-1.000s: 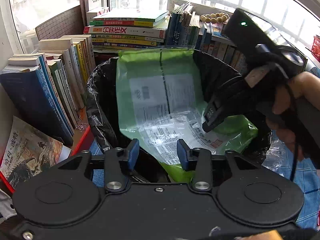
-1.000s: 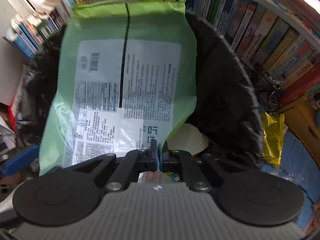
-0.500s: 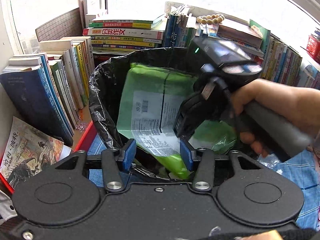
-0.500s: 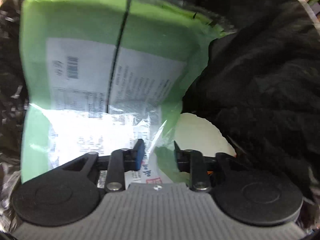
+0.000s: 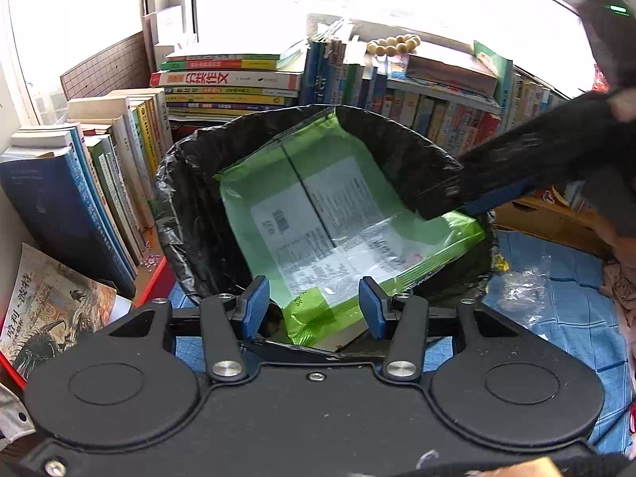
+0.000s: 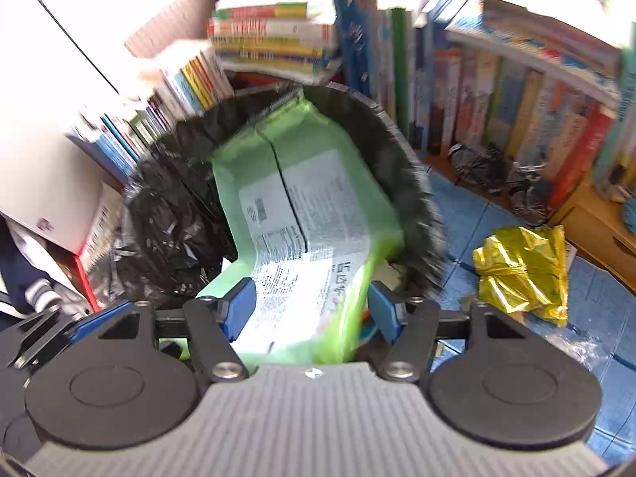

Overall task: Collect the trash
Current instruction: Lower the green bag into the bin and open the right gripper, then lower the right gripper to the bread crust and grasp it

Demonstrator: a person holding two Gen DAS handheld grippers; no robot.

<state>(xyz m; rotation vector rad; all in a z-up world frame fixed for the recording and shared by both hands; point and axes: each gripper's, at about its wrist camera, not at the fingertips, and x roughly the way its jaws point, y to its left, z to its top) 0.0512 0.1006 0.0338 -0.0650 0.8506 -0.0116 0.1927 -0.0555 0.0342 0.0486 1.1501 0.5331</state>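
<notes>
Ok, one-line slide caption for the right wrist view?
Open right gripper above the green bag lying in the black-lined bin; a crumpled gold wrapper waits on the blue mat.

Books (image 5: pixel 103 183) stand upright in rows along the left and back, with a flat stack (image 5: pixel 230 79) behind them. A string of beads (image 5: pixel 393 44) lies on top of the back row. A comic book (image 5: pixel 51 310) leans at lower left. A small model bicycle (image 6: pixel 497 183) stands before the shelved books, on a blue mat (image 6: pixel 596 290).

Home study corner, crowded bookshelves (image 5: pixel 429 107), lined bin (image 5: pixel 397 147)
</notes>
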